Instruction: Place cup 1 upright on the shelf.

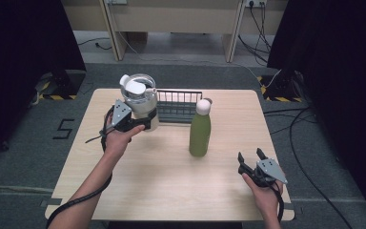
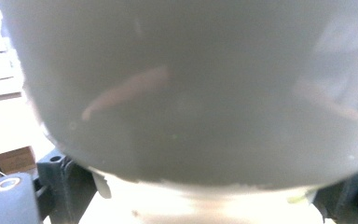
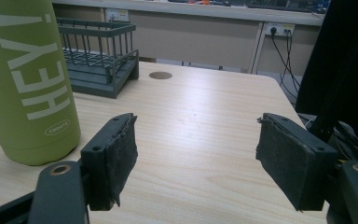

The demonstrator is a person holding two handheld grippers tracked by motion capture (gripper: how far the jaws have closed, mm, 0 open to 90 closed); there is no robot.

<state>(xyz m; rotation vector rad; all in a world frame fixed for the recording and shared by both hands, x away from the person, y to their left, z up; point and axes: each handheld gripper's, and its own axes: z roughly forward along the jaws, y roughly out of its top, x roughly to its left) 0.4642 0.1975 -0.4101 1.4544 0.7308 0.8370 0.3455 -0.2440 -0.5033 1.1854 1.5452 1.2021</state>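
A pale jug (image 1: 140, 98) with a clear top and white lid is held at the table's back left, just left of the wire basket. My left gripper (image 1: 145, 123) is shut on its lower body. In the left gripper view the jug's grey-white wall (image 2: 191, 93) sits right against the camera, with a finger (image 2: 60, 186) at its side. A green bottle (image 1: 200, 133) with a white cap stands upright mid-table, and its "HEY!" lettering faces the right gripper view (image 3: 28, 79). My right gripper (image 1: 250, 158) rests low near the front right, open (image 3: 196, 135), with nothing between its pads.
A dark wire basket (image 1: 178, 107) stands at the back centre of the wooden table (image 1: 171, 186), behind the bottle (image 3: 98, 51). A round hole (image 3: 160, 75) is set in the tabletop near it. Cables lie on the floor to the right.
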